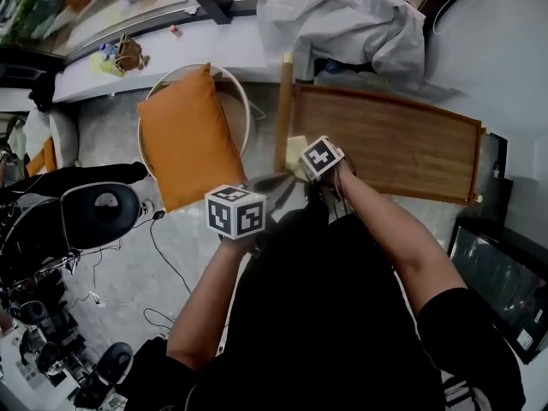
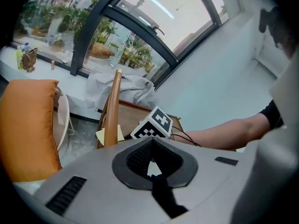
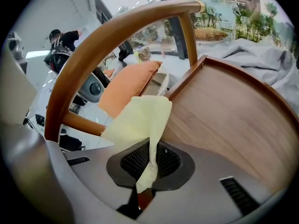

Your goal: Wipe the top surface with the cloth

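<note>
The top surface is a brown wooden panel with a raised rim [image 1: 385, 139], also seen close up in the right gripper view [image 3: 224, 120]. A pale yellow cloth [image 3: 138, 120] drapes over its left edge, and my right gripper [image 3: 150, 160] is shut on a twisted end of it. From the head view the cloth [image 1: 294, 151] shows just left of the right gripper [image 1: 301, 165]. My left gripper [image 1: 276, 182] hovers beside it, off the panel's left edge. Its jaws [image 2: 150, 143] meet with nothing between them. A corner of the cloth [image 2: 100, 135] peeks past a wooden post [image 2: 112, 108].
A curved wooden rail [image 3: 107, 36] arches over the panel's left end. A grey garment [image 1: 342, 24] lies heaped behind the panel. To the left, an orange cushion [image 1: 188, 135] rests on a white round chair [image 1: 240, 88]. Cables and equipment [image 1: 77, 221] crowd the floor at left.
</note>
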A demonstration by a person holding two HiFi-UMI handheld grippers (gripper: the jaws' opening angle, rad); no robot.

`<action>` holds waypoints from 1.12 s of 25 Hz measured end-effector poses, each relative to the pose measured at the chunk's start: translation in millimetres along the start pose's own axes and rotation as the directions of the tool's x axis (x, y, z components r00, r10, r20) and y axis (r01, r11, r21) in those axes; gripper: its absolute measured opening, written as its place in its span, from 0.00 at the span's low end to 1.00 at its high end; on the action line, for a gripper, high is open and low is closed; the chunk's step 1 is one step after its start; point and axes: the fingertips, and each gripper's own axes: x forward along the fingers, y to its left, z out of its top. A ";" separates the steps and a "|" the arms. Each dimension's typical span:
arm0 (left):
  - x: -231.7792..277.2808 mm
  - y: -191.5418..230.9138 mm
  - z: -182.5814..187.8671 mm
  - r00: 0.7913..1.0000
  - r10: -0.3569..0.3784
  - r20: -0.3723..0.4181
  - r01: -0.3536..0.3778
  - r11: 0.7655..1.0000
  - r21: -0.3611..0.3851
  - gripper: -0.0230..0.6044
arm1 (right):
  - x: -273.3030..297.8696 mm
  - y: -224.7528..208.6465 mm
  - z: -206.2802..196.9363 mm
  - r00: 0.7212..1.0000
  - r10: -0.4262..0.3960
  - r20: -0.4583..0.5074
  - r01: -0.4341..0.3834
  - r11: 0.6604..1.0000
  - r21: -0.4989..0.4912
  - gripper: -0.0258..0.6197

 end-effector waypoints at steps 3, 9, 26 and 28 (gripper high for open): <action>9.7 -8.7 2.0 1.000 -0.011 0.000 0.011 1.000 0.009 0.05 | 0.6 -2.3 -2.1 1.000 0.013 0.011 -0.013 0.999 -0.029 0.09; 25.1 -26.1 9.8 0.999 -0.034 -0.009 0.034 0.999 0.036 0.05 | -17.8 -33.0 -22.2 0.999 -0.048 -0.013 0.048 0.999 -0.020 0.09; 137.8 -128.2 7.1 0.984 -0.143 -0.104 0.153 0.983 0.101 0.05 | -150.5 -208.0 -184.7 0.973 -0.222 -0.071 0.232 0.951 0.207 0.09; 151.8 -141.2 6.0 0.982 -0.152 -0.115 0.165 0.980 0.111 0.05 | -164.4 -224.8 -204.5 0.969 -0.235 -0.073 0.246 0.940 0.235 0.09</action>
